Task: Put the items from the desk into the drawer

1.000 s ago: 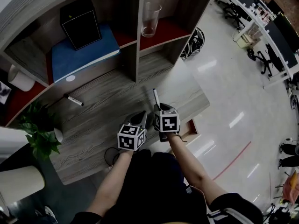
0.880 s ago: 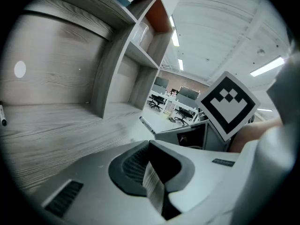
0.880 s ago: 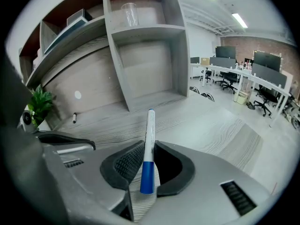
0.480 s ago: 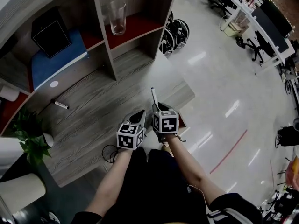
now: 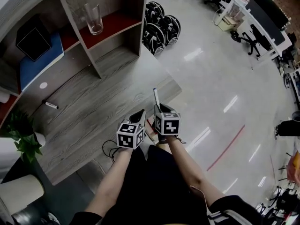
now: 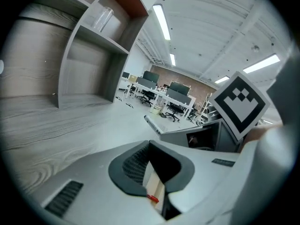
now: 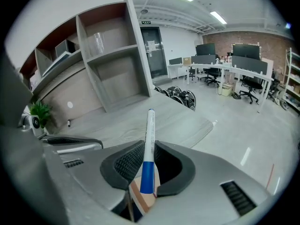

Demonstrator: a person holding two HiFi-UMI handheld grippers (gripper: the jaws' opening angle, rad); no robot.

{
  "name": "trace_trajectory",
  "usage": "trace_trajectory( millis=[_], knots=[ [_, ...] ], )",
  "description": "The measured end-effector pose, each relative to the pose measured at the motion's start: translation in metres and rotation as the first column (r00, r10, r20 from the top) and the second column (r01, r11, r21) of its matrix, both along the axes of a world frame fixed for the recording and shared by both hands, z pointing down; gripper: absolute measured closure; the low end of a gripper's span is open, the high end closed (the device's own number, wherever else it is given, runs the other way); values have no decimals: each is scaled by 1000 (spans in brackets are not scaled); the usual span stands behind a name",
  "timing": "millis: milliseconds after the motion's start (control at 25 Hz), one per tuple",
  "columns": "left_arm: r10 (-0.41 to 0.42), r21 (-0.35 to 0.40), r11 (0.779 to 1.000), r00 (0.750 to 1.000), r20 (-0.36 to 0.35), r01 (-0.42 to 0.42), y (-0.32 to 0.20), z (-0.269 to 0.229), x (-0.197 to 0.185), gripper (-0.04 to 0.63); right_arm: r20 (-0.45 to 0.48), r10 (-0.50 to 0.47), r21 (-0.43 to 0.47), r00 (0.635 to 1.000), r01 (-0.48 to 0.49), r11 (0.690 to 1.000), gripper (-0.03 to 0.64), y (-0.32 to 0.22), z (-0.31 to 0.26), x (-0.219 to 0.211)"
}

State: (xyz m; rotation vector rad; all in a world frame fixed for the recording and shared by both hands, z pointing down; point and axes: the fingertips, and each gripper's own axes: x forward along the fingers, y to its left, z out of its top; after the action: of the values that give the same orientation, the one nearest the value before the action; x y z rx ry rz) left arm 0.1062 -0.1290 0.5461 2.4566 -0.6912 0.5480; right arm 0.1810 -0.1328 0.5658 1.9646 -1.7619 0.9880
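Shifted: both grippers, toward surface [image 5: 93, 102] edge at 3 o'clock. Right gripper [image 5: 158, 108]: fingers clamped on pen [image 5: 156, 96] near its blue end. Left gripper [image 5: 140, 114]: fingers together, empty. Drawer [image 5: 151, 124]: beneath, mostly hidden. Risk: pen's long free end strikes drawer rim and pivots loose.

The head view is dim and underexposed. The glossy floor [image 5: 220, 78] ahead and to the right of the jaws carries white streaks of glare, and the dark clothing behind the jaws sinks to near black. Both gripper views are brighter, lit by ceiling strip lights [image 6: 161, 20] high above the jaws. Fisheye bending is strong: the shelf unit [image 7: 108, 55] beyond the jaws bows, and black corners frame each gripper view. The marker [image 7: 148, 153] clamped in the right gripper [image 7: 150, 143] is crisp, while the grey shell nearest the lens is soft. In the left gripper view, a pale blur fills the edge right of the jaws.
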Motion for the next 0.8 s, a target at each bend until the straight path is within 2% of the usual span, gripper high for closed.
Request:
trace_trajectory(
  millis=[480, 800],
  knots=[
    [-59, 4, 998, 998, 23, 59, 41, 4, 51, 600, 27, -13, -10, 1000, 13, 1000, 560, 55, 7, 60],
    [-120, 15, 993, 992, 33, 119, 67, 14, 71, 600, 42, -72, -11, 996, 73, 997, 560, 81, 19, 79]
  ],
)
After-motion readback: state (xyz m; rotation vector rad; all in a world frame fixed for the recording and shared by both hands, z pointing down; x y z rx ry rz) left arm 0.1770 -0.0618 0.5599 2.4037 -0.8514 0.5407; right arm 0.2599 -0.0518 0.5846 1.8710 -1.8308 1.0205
